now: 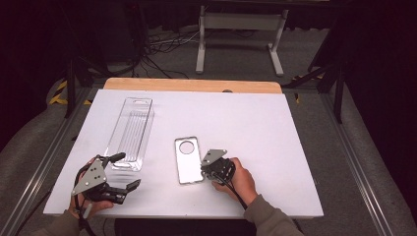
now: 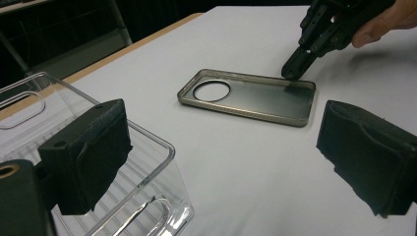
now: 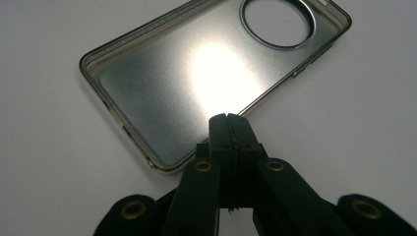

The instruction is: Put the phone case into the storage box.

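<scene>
A clear phone case (image 1: 188, 160) with a round camera hole lies open side up in the front middle of the white table (image 1: 255, 123). My right gripper (image 1: 203, 170) is shut, and its joined tips (image 3: 228, 119) rest on the case's (image 3: 177, 83) long right edge; nothing shows between the jaws. The left gripper view has those tips (image 2: 294, 73) touching the far rim of the case (image 2: 255, 98). My left gripper (image 1: 125, 171) stands open at the front left, and its wide-apart pads (image 2: 93, 147) hold nothing.
A long clear plastic box (image 1: 130, 130) lies left of the case, its near end (image 2: 162, 147) just by my left gripper's left jaw. Past the table's wooden far edge (image 1: 192, 84) are cables and a white stand (image 1: 241, 29) on the floor.
</scene>
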`<move>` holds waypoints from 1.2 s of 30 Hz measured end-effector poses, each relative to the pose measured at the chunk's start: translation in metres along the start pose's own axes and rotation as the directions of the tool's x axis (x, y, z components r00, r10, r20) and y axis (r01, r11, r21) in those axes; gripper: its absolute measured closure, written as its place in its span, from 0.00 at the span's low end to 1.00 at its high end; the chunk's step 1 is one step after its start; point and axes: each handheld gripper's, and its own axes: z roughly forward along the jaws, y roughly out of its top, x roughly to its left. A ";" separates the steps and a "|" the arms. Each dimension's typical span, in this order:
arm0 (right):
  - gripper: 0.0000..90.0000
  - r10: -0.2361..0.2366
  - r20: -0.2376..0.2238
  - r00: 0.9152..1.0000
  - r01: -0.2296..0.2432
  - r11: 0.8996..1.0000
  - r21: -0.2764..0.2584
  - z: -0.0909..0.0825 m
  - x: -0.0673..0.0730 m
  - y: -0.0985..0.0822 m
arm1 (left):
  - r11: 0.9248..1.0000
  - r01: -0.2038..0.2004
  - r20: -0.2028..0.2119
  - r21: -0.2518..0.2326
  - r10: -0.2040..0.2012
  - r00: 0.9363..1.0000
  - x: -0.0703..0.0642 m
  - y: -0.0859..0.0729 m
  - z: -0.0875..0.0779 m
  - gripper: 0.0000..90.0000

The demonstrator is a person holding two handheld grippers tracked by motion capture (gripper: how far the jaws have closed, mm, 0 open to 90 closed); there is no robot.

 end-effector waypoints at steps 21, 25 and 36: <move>1.00 -0.033 -0.044 0.999 0.032 0.999 -0.013 0.001 0.010 0.003 | 1.000 0.001 0.006 0.013 -0.001 1.000 -0.001 -0.001 0.002 0.07; 1.00 -0.033 -0.048 0.998 0.032 0.999 -0.018 0.002 0.011 0.004 | 1.000 -0.002 0.007 0.016 0.001 1.000 -0.001 -0.001 0.002 0.07; 0.88 -0.014 -0.021 1.000 0.013 0.998 -0.063 -0.005 0.006 0.004 | 1.000 0.002 0.010 0.018 -0.002 1.000 -0.001 -0.001 0.002 0.07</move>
